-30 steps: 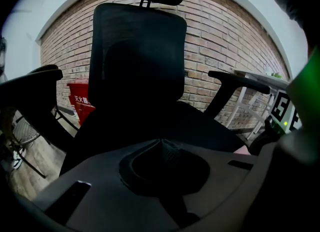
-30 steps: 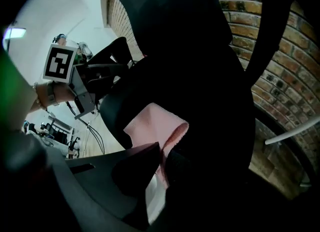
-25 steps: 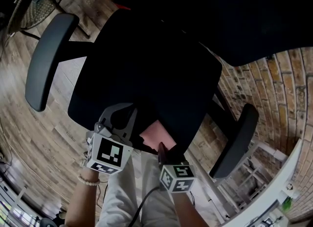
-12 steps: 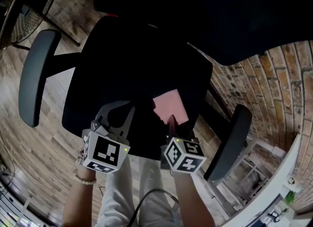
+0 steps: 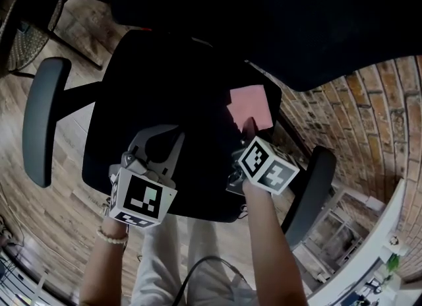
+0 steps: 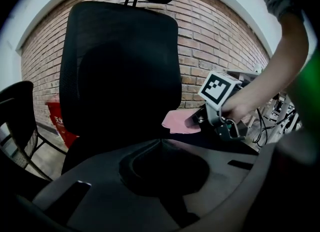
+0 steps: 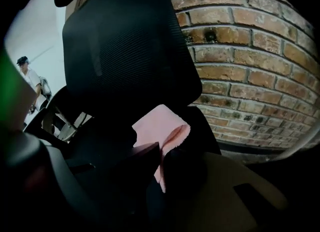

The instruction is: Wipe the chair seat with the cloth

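Taking the chair seat (image 5: 165, 93) in the head view as the dial: the bare stretch runs from the centre out toward 10 and 7 o'clock, so that's the roomy part. The backrest (image 5: 277, 21) walls off 12 through 2. The left armrest (image 5: 41, 120) fences 9 and the right armrest (image 5: 310, 186) fences 4. The right gripper (image 5: 249, 125), clamped on the cloth (image 5: 250, 103), crowds 2 right under the backrest. The left gripper (image 5: 161, 141) takes up 6. The brick wall (image 5: 376, 100) stands beyond 3.
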Action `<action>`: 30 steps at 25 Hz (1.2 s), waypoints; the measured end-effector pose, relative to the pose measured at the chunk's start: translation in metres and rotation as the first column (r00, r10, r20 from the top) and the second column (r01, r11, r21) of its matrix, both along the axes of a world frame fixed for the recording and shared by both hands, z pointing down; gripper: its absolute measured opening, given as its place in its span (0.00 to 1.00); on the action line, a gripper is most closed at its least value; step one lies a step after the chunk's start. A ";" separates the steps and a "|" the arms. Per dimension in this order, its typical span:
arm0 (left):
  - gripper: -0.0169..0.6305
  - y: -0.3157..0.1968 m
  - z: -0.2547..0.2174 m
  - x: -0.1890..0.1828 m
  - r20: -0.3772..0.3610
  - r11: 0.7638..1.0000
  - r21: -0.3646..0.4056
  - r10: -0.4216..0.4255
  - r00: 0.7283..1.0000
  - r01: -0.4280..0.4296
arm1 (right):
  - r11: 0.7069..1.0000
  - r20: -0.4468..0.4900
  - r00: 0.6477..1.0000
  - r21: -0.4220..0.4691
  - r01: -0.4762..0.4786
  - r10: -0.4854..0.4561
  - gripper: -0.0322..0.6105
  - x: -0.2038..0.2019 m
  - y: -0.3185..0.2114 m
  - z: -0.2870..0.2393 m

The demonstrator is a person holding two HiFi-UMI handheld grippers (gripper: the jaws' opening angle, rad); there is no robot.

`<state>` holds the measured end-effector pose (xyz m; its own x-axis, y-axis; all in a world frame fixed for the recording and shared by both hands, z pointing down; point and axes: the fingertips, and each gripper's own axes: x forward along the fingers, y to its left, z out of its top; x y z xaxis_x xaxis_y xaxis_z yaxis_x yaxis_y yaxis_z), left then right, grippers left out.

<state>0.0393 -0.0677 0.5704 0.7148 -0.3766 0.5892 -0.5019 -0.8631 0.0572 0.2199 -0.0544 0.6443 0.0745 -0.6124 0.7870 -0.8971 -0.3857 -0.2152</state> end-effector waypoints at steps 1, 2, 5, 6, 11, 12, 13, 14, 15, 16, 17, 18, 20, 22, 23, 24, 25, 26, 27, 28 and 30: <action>0.05 -0.003 -0.001 0.002 -0.001 1.000 0.005 0.005 1.000 -0.005 | 1.000 -0.011 1.000 -0.001 0.004 -0.004 0.13 0.004 -0.007 0.000; 0.05 -0.006 -0.003 0.004 -0.003 1.000 0.011 0.011 1.000 -0.011 | 1.000 -0.023 1.000 -0.002 0.012 -0.012 0.13 0.008 -0.014 -0.001; 0.05 -0.013 -0.008 0.007 -0.010 0.999 0.029 0.023 1.000 -0.023 | 0.999 -0.064 0.997 -0.021 0.035 -0.036 0.13 0.019 -0.027 -0.002; 0.05 -0.014 -0.009 0.007 -0.011 0.999 0.031 0.024 1.000 -0.023 | 0.999 -0.080 0.996 -0.030 0.045 -0.047 0.13 0.022 -0.030 -0.004; 0.05 -0.017 -0.009 0.003 -0.012 0.999 0.035 0.021 1.000 -0.021 | 0.994 -0.122 0.989 -0.080 0.079 -0.089 0.13 0.027 -0.024 -0.001; 0.05 -0.016 -0.009 0.002 -0.011 0.999 0.034 0.019 1.000 -0.019 | 0.991 -0.124 0.987 -0.095 0.089 -0.101 0.13 0.025 -0.018 0.001; 0.05 -0.014 -0.008 0.000 -0.009 0.999 0.030 0.017 1.000 -0.016 | 0.989 -0.123 0.986 -0.107 0.099 -0.113 0.13 0.022 -0.012 0.003; 0.05 -0.012 -0.007 -0.002 -0.008 1.000 0.025 0.014 1.000 -0.014 | 0.988 -0.120 0.985 -0.115 0.107 -0.120 0.13 0.018 -0.006 0.004; 0.05 -0.009 -0.006 -0.003 -0.008 1.000 0.022 0.012 1.000 -0.012 | 0.987 -0.114 0.986 -0.118 0.111 -0.124 0.13 0.015 0.000 0.006; 0.05 -0.008 -0.006 -0.004 -0.009 1.000 0.021 0.012 1.000 -0.012 | 0.987 -0.108 0.986 -0.117 0.113 -0.126 0.13 0.012 0.007 0.008; 0.05 -0.005 -0.006 -0.006 -0.009 1.000 0.021 0.013 1.000 -0.013 | 0.987 -0.102 0.987 -0.114 0.116 -0.128 0.13 0.009 0.013 0.009; 0.05 -0.003 -0.007 -0.007 -0.009 1.000 0.020 0.014 1.000 -0.013 | 0.986 -0.098 0.986 -0.112 0.122 -0.133 0.13 0.005 0.020 0.011; 0.05 0.002 -0.009 -0.012 -0.008 1.000 0.017 0.014 1.000 -0.013 | 0.983 -0.097 0.984 -0.121 0.138 -0.150 0.13 -0.006 0.035 0.010; 0.05 0.007 -0.011 -0.017 -0.007 1.000 0.015 0.010 1.000 -0.010 | 0.978 -0.091 0.983 -0.147 0.146 -0.160 0.13 -0.020 0.052 0.006; 0.05 0.010 -0.012 -0.020 -0.007 1.000 0.013 0.006 1.000 -0.006 | 0.977 -0.085 0.983 -0.156 0.148 -0.163 0.13 -0.026 0.061 0.005; 0.05 0.013 -0.012 -0.022 -0.006 1.000 0.012 0.002 1.000 -0.002 | 0.975 -0.078 0.983 -0.161 0.150 -0.164 0.13 -0.032 0.070 0.005; 0.05 0.015 -0.013 -0.025 -0.005 1.000 0.012 0.000 1.000 0.000 | 0.974 -0.071 0.984 -0.166 0.153 -0.166 0.13 -0.038 0.079 0.004; 0.05 0.018 -0.014 -0.027 -0.004 1.000 0.011 -0.002 1.000 0.002 | 0.973 -0.063 0.984 -0.170 0.156 -0.169 0.13 -0.045 0.089 0.004; 0.05 0.021 -0.015 -0.030 -0.005 1.000 0.009 -0.004 1.000 0.004 | 0.971 -0.056 0.983 -0.175 0.162 -0.174 0.13 -0.051 0.098 0.003; 0.05 0.025 -0.015 -0.032 -0.006 1.000 0.006 -0.008 1.000 0.008 | 0.968 -0.049 0.982 -0.181 0.171 -0.183 0.13 -0.057 0.108 0.003; 0.05 0.032 -0.015 -0.037 -0.008 1.000 0.005 -0.016 1.000 0.016 | 0.960 -0.030 0.977 -0.194 0.200 -0.210 0.13 -0.070 0.128 0.003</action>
